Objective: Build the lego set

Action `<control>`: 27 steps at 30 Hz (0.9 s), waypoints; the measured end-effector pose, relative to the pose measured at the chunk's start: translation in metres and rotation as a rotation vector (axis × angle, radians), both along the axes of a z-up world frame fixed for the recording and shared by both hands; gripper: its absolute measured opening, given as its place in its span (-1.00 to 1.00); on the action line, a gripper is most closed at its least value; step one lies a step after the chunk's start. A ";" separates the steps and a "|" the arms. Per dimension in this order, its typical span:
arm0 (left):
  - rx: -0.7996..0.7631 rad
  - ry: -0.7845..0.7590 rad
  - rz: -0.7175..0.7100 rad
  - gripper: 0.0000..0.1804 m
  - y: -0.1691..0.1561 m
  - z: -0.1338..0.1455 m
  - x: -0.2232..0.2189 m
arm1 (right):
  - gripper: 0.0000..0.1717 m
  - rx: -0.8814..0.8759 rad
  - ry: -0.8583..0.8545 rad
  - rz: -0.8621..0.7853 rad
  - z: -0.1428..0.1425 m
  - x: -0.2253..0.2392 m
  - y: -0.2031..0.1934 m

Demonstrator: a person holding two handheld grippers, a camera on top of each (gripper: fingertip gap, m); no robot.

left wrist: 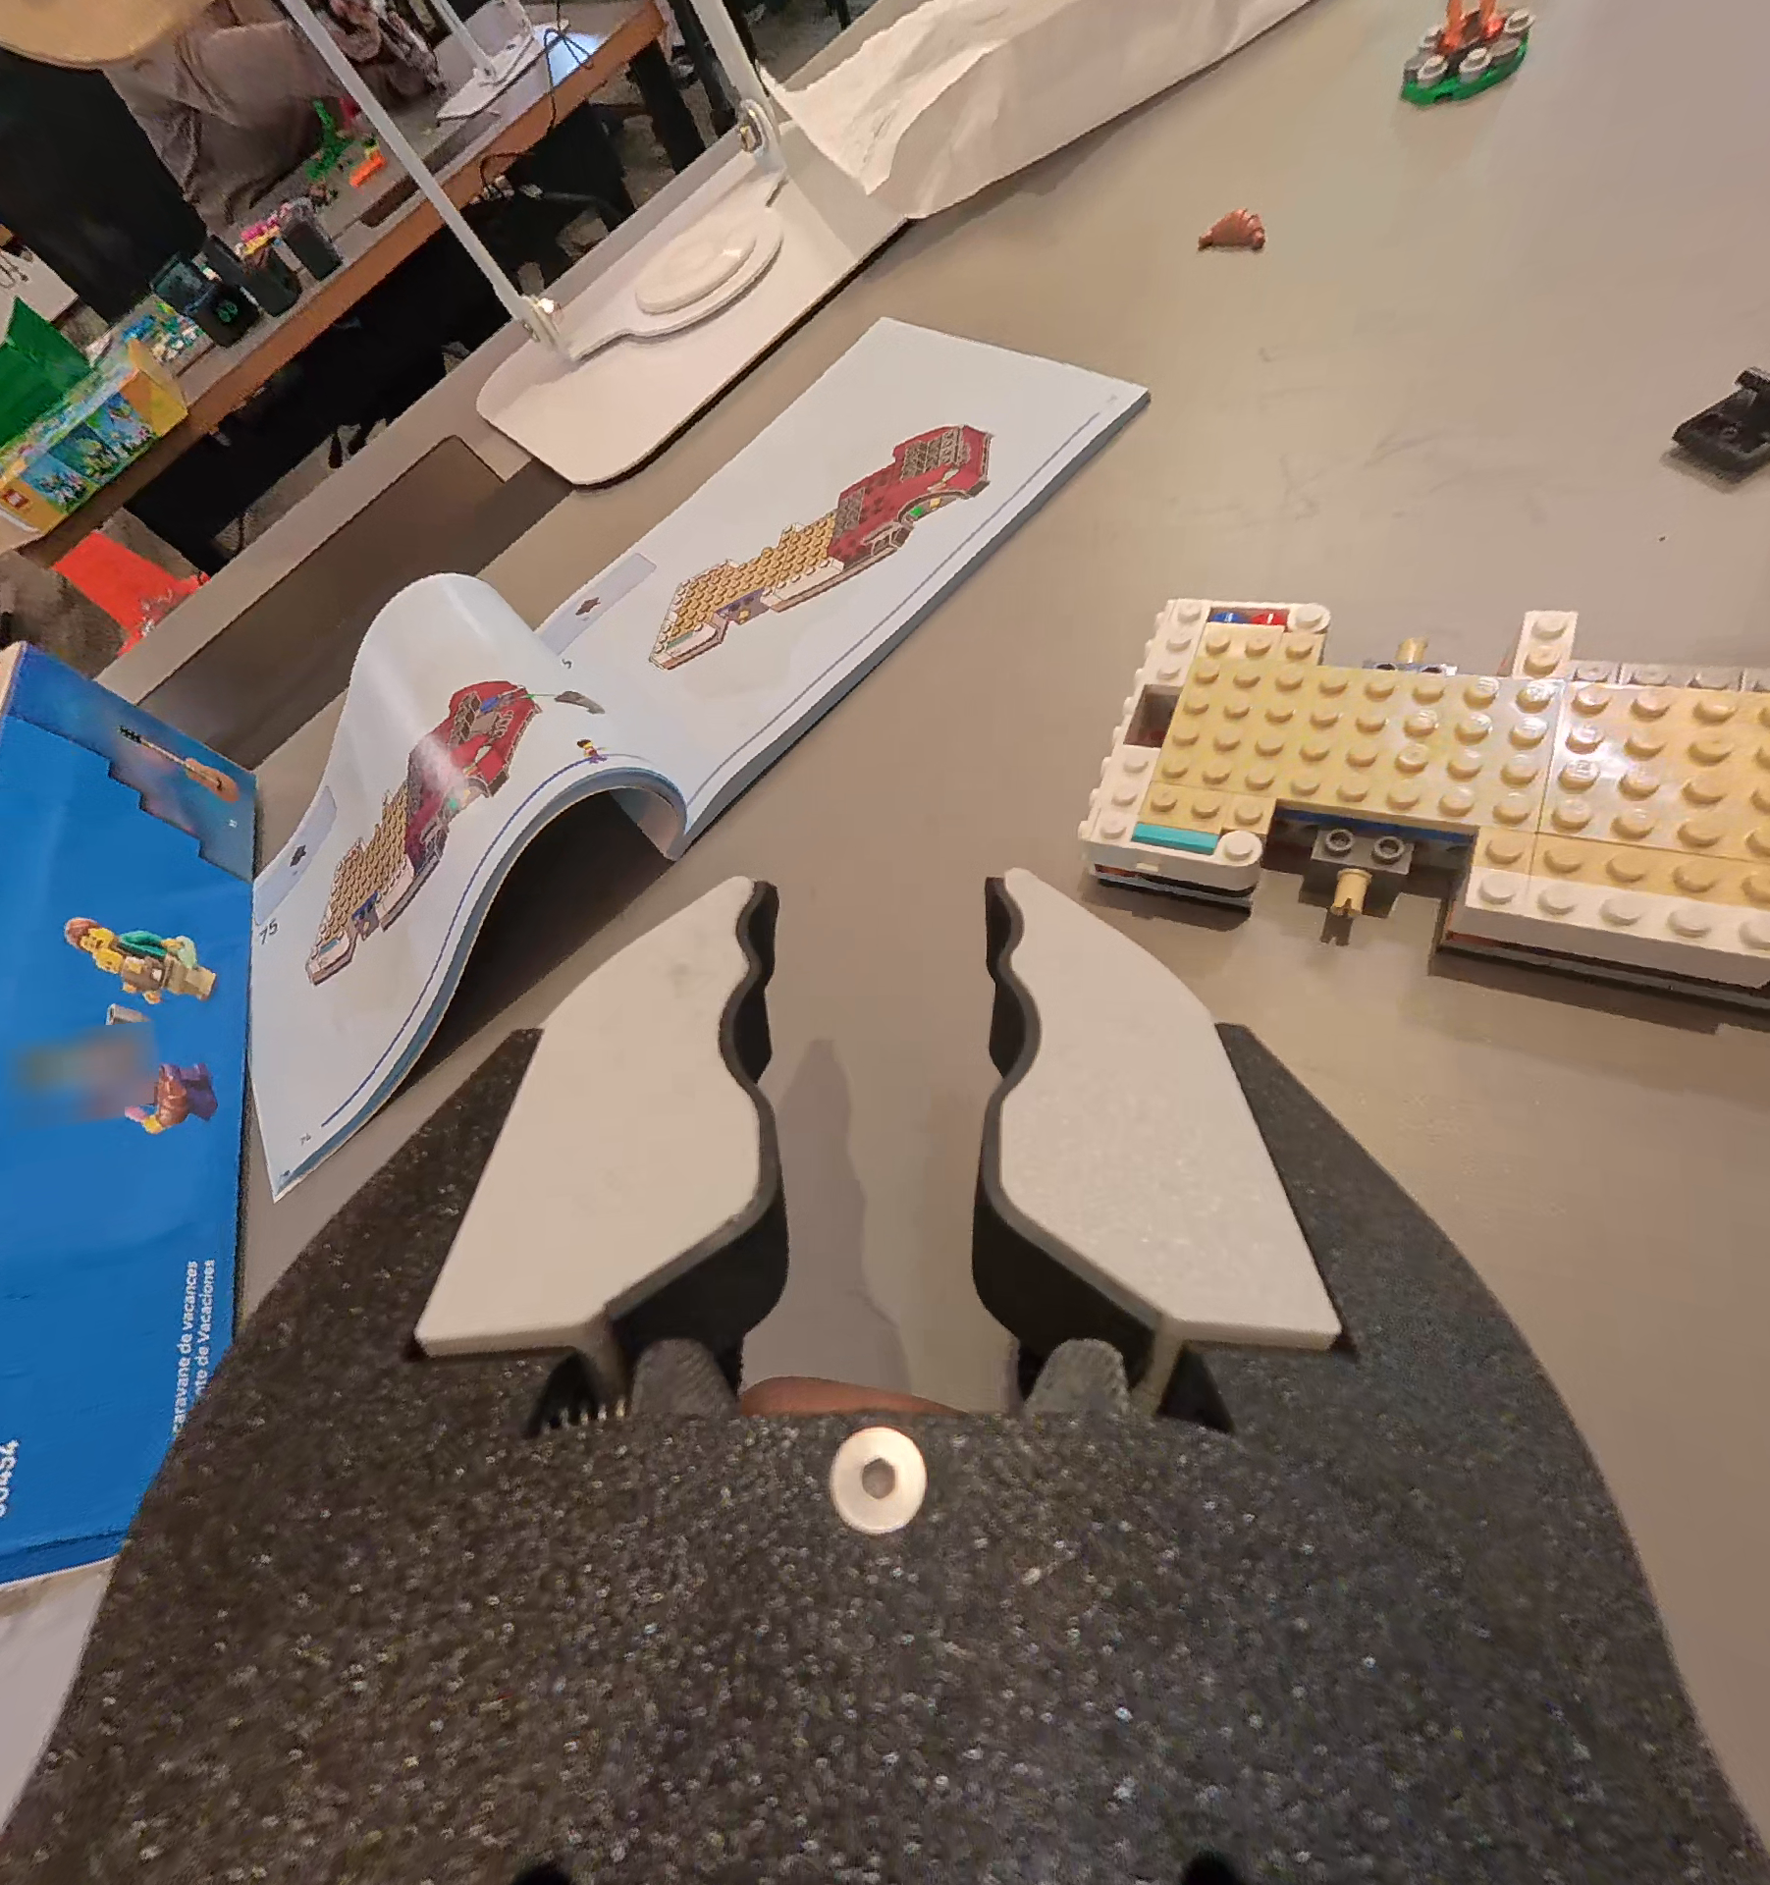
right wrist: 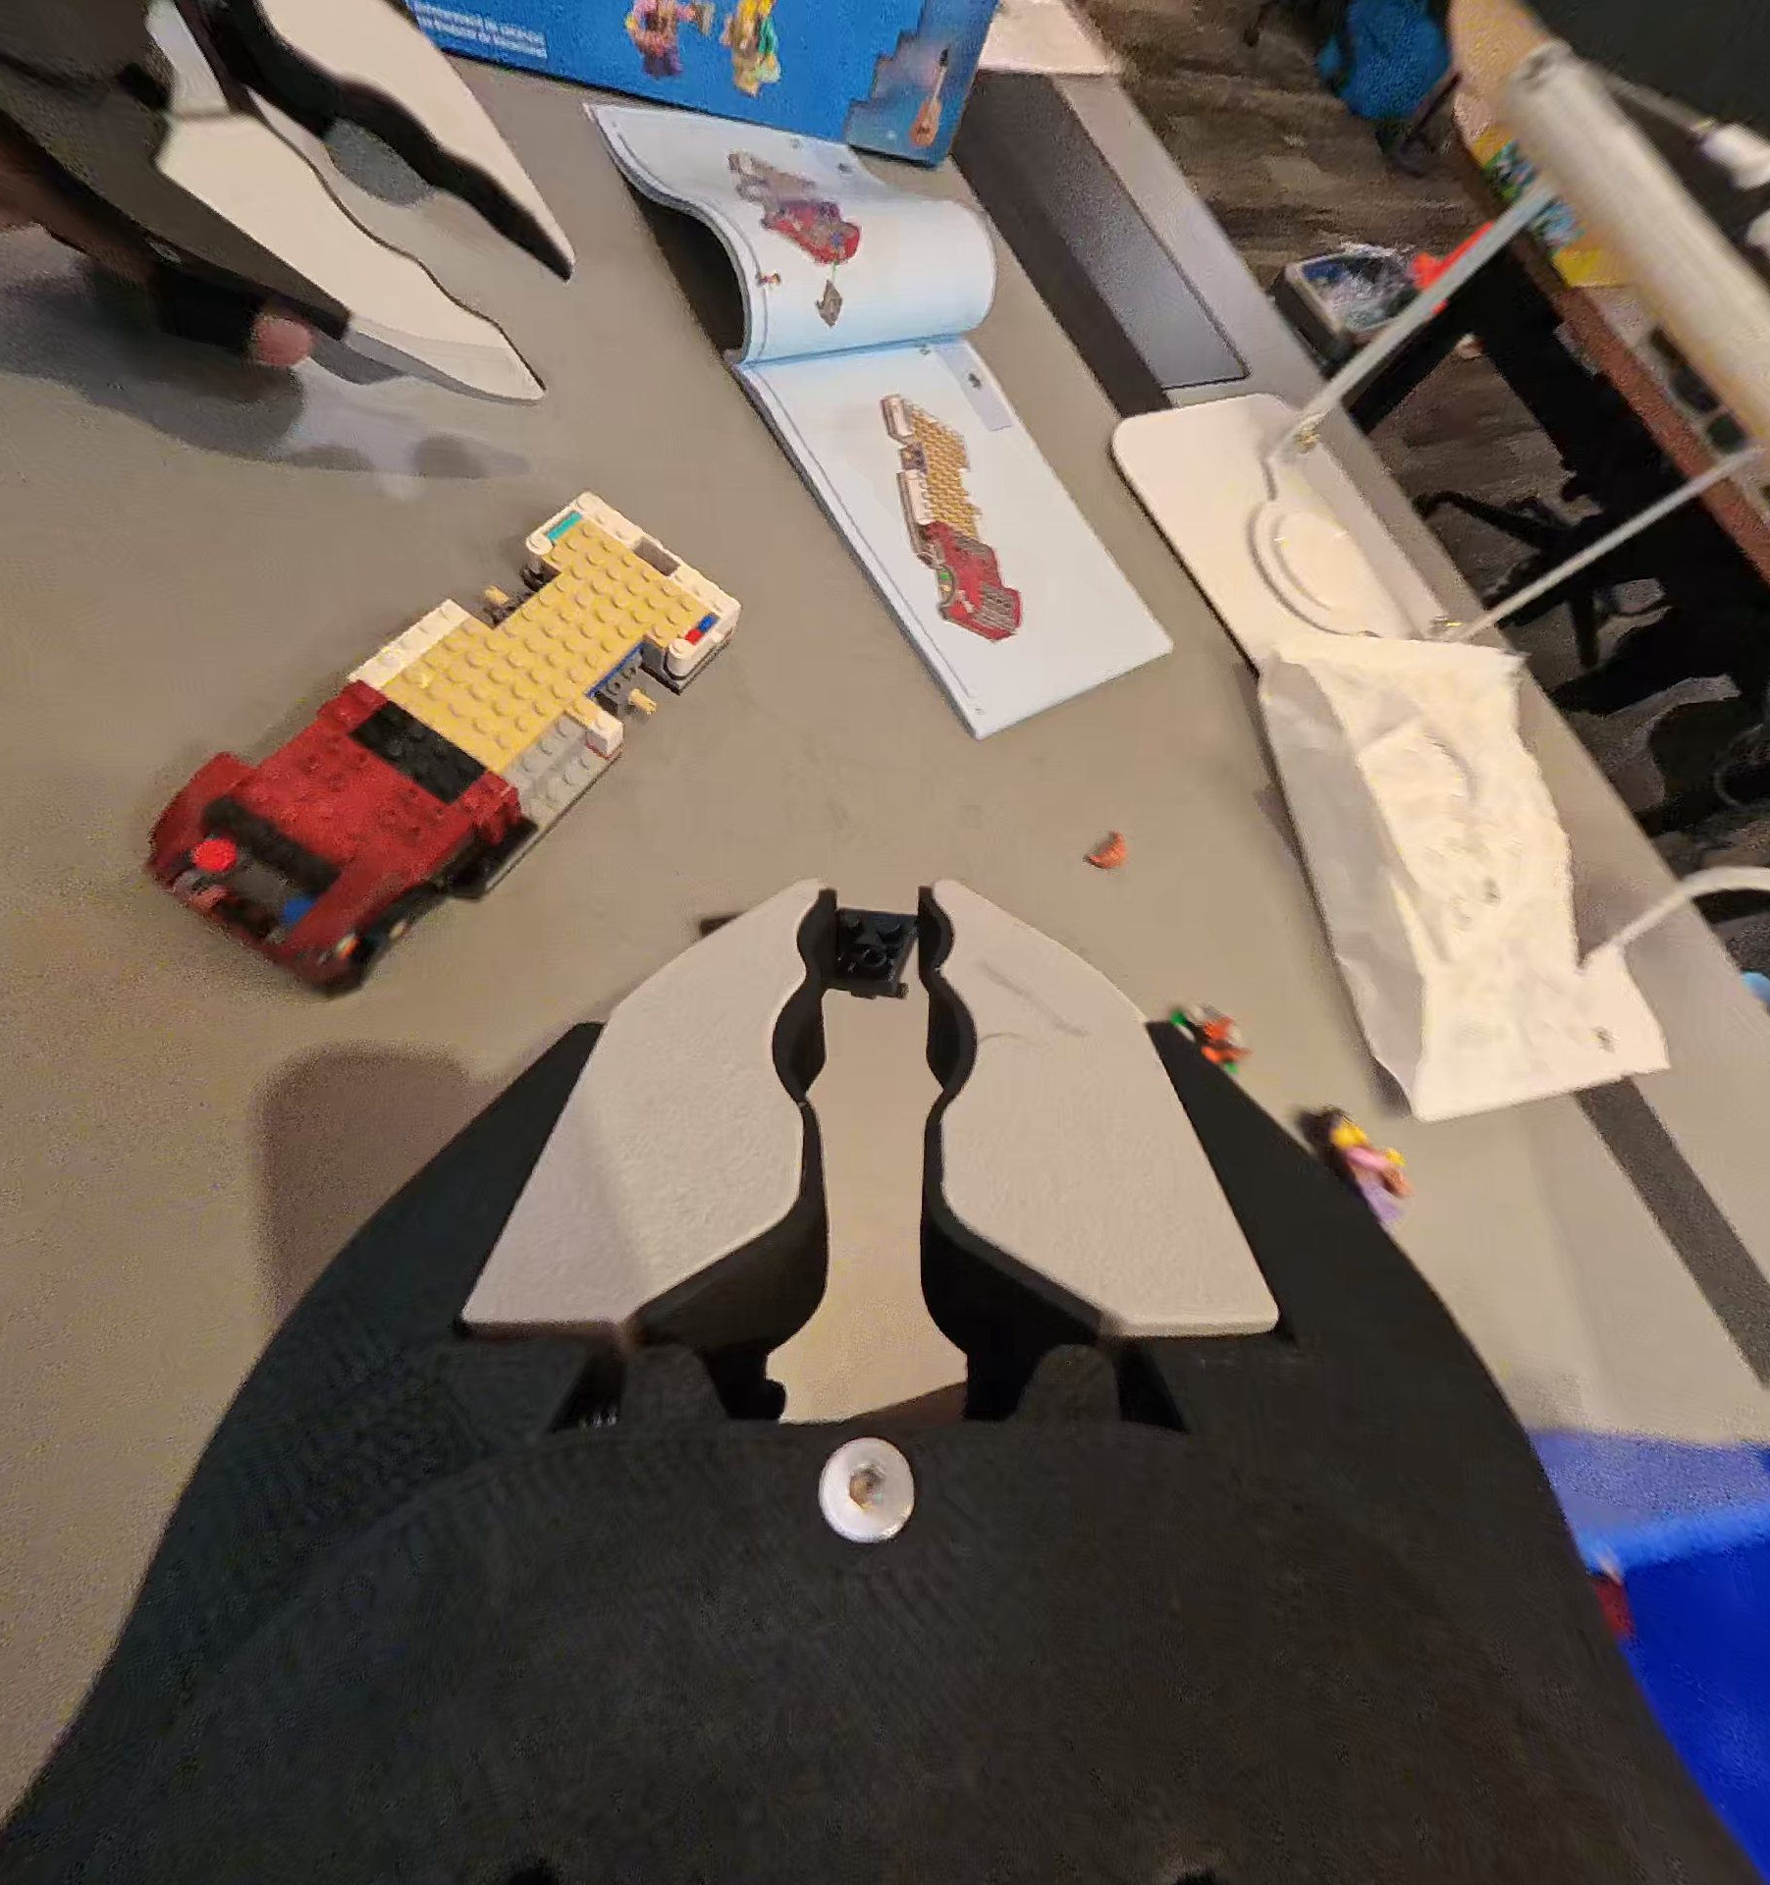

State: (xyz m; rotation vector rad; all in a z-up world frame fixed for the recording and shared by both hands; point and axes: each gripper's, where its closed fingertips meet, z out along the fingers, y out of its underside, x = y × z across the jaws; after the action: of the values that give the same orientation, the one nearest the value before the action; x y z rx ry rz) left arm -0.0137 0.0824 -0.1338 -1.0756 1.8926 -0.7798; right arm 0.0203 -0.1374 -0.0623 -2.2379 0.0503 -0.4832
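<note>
**A black brick piece gripped, the model part-built**

The right tongs (right wrist: 870, 923) are seen narrowed on a small black studded piece (right wrist: 868, 954), with a pad pressed to each of its sides; the piece is carried at the fingertips above the grey tabletop (right wrist: 860, 775). The left tongs (left wrist: 880, 918) are held wide with nothing between them, only bare tabletop being visible in the gap, and they are placed between the open instruction booklet (left wrist: 860, 571) and the brick vehicle model (left wrist: 1472, 775).

As far as can be judged, the model is partly assembled: a tan studded floor edged in white is joined to a dark red cab (right wrist: 340, 816), and bare axle pins are left showing at its side. The booklet is lain open at pages on which a similar build is drawn. Several loose items are left on the tabletop: a small brown piece (right wrist: 1108, 849), a minifigure (right wrist: 1365, 1163), a small green-and-orange cluster (right wrist: 1210, 1030) and a white paper bag (right wrist: 1452, 857). A blue box (left wrist: 75, 1071) is set beside the booklet, and a white lamp base (left wrist: 656, 337) is placed behind it.
</note>
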 end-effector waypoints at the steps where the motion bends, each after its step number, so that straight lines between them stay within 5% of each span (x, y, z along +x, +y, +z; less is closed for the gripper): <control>1: 0.000 0.000 -0.003 -0.55 -0.001 0.000 0.000 | -0.82 -0.016 0.017 0.001 -0.015 0.002 0.012; 5: -0.009 0.008 -0.011 -0.55 -0.001 -0.003 0.002 | -0.82 -0.030 0.129 -0.006 -0.060 0.011 0.051; 14: 0.030 -0.004 -0.135 -0.54 -0.002 0.008 0.034 | -0.82 -0.065 0.267 0.017 -0.097 0.016 0.081; 21: -0.011 -0.074 -0.192 -0.53 -0.010 0.008 0.063 | -0.74 -0.002 0.323 0.031 -0.101 0.015 0.080; 27: 0.222 -0.193 -0.264 -0.52 -0.021 0.005 0.047 | -0.71 0.082 0.304 0.034 -0.089 0.016 0.075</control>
State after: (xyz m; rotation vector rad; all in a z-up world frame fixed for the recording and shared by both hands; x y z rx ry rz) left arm 0.0332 0.0618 -0.1292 -0.6001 1.9231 -0.7675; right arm 0.0365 -0.0621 -0.1511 -2.2095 0.1855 -0.1170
